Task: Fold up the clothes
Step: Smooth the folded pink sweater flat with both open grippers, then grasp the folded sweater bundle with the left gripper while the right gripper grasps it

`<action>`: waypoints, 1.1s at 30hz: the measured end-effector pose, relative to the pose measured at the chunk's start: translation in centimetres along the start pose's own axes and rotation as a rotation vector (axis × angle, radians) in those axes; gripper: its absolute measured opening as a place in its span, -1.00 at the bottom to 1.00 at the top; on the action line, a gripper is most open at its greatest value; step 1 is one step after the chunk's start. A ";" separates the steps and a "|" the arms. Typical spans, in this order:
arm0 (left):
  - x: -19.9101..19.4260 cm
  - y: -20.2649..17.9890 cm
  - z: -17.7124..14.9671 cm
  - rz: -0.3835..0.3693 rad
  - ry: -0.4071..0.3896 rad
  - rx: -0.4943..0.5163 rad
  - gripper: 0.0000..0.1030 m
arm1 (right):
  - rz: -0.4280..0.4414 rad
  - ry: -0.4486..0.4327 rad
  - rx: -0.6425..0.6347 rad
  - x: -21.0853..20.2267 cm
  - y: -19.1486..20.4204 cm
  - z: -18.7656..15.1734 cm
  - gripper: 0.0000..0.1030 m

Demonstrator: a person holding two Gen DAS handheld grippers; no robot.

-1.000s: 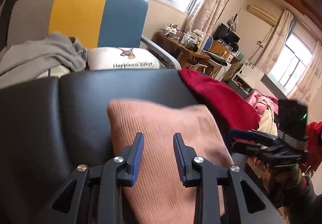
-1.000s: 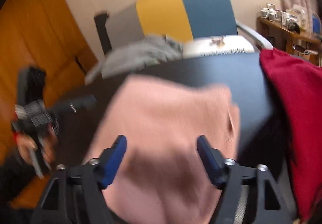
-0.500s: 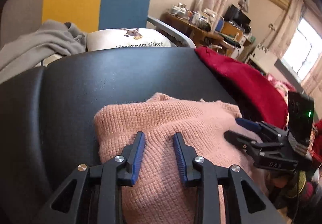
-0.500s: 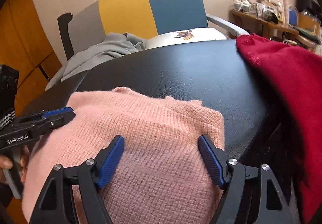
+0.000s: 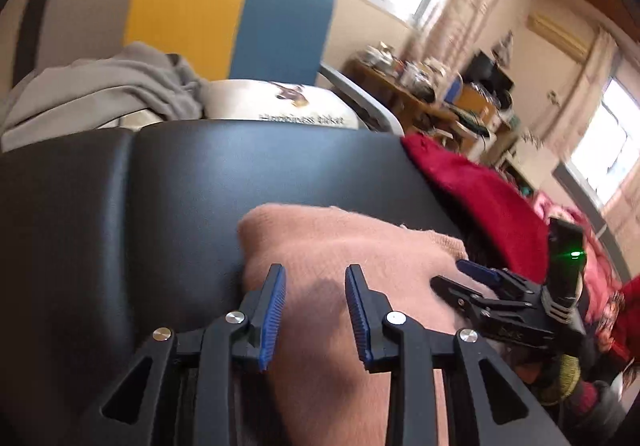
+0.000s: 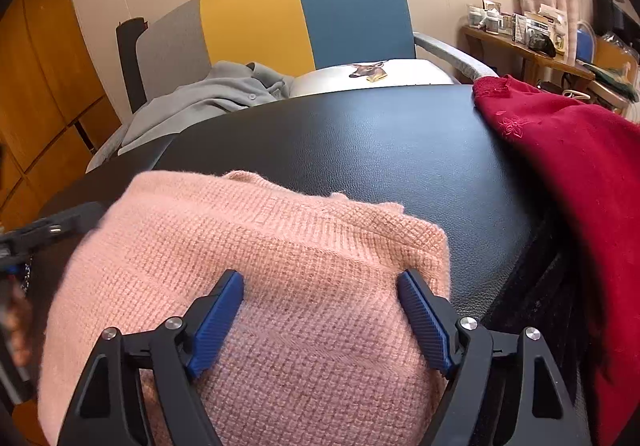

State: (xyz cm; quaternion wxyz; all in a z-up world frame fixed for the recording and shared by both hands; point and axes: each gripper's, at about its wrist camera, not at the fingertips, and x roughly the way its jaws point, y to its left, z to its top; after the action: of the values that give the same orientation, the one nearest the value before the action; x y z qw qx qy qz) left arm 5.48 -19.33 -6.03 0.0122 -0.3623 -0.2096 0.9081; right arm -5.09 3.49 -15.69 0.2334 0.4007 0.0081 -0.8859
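Both tools tilt downward over the near edge of the black padded table (image 6: pixel 360 149). The left hand-held gripper (image 5: pixel 316 286) hovers above the pink sweater (image 6: pixel 256 286), jaws apart and just opened wider, knit under the gap, pads not pressing. The right hand-held gripper (image 6: pixel 320 298) stands wide apart, also just opened further, its fingers (image 6: pixel 420 310) resting on the knit near the right corner. The folded sweater lies on the table's near part, long axis across the view, folded edge facing away. A red garment (image 6: pixel 560 149) drapes the table's right side.
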 end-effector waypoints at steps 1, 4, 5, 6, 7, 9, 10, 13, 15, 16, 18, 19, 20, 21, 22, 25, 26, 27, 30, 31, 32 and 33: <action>-0.4 0.7 -0.5 -0.021 0.017 -0.029 -0.32 | 0.003 0.000 0.001 -0.1 0.0 0.0 0.59; -0.7 2.8 -2.0 -0.088 0.078 -0.128 -0.22 | 0.069 -0.004 0.019 -0.6 -0.4 0.2 0.82; -0.8 3.4 -2.4 -0.120 0.096 -0.163 -0.13 | 0.126 -0.015 0.032 -1.3 -0.6 0.4 0.98; -0.8 4.0 -2.6 -0.151 0.111 -0.196 -0.08 | 0.175 -0.029 0.044 -2.1 -0.8 0.5 1.00; -0.9 4.4 -2.8 -0.173 0.117 -0.216 0.00 | 0.208 -0.046 0.057 -3.1 -1.2 0.5 1.00; -0.9 4.8 -2.6 -0.188 0.107 -0.208 0.06 | 0.292 -0.065 0.091 -5.2 -2.3 0.5 1.00; -0.8 4.9 -2.3 -0.192 0.101 -0.201 0.07 | 0.317 -0.055 0.102 -5.8 -2.9 0.4 1.00; -0.3 4.9 -1.5 -0.216 0.102 -0.172 0.14 | 0.349 -0.020 0.129 -6.8 -4.8 -0.2 1.00; 0.5 4.8 -1.2 -0.230 0.113 -0.155 0.15 | 0.356 0.008 0.153 -6.4 -6.2 -0.3 1.00; 0.9 4.8 -1.0 -0.237 0.119 -0.148 0.17 | 0.371 0.020 0.163 -5.9 -6.7 -0.3 1.00; 1.7 4.7 -1.0 -0.259 0.146 -0.134 0.17 | 0.408 0.062 0.190 -4.4 -7.3 -0.2 1.00; 2.2 4.6 -1.1 -0.276 0.159 -0.129 0.19 | 0.411 0.092 0.204 -3.5 -7.6 -0.3 1.00; 2.5 4.6 -1.2 -0.293 0.164 -0.123 0.22 | 0.397 0.124 0.215 -2.5 -7.7 -0.5 1.00; 2.8 4.8 -1.3 -0.314 0.164 -0.122 0.23 | 0.430 0.149 0.229 -1.7 -7.8 -0.8 1.00; 3.1 5.0 -1.4 -0.334 0.163 -0.131 0.27 | 0.462 0.174 0.244 -1.0 -7.9 -1.2 1.00; 3.9 5.3 -1.1 -0.383 0.158 -0.177 0.29 | 0.522 0.192 0.246 0.0 -7.9 -1.2 1.00; 4.1 5.2 -1.0 -0.391 0.156 -0.182 0.30 | 0.538 0.193 0.242 0.3 -7.8 -1.0 1.00; 4.2 4.8 -1.0 -0.380 0.159 -0.154 0.30 | 0.554 0.193 0.239 0.5 -7.7 -0.9 1.00; 3.6 4.5 -1.2 -0.375 0.170 -0.058 0.30 | 0.593 0.206 0.212 0.5 -7.6 -1.1 1.00; 3.6 4.5 -1.3 -0.384 0.176 -0.050 0.30 | 0.611 0.218 0.205 0.4 -7.7 -1.2 1.00; 3.8 4.6 -1.3 -0.398 0.186 -0.062 0.30 | 0.614 0.230 0.198 0.2 -7.7 -1.2 1.00; 4.1 4.7 -1.4 -0.413 0.196 -0.073 0.30 | 0.609 0.238 0.180 0.1 -7.4 -1.3 1.00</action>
State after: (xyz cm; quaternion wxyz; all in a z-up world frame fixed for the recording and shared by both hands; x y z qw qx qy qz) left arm 3.96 -22.40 -11.42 0.2049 -0.3984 -0.3098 0.8386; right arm -7.40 10.32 -17.94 0.4485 0.5042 -0.1632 -0.7197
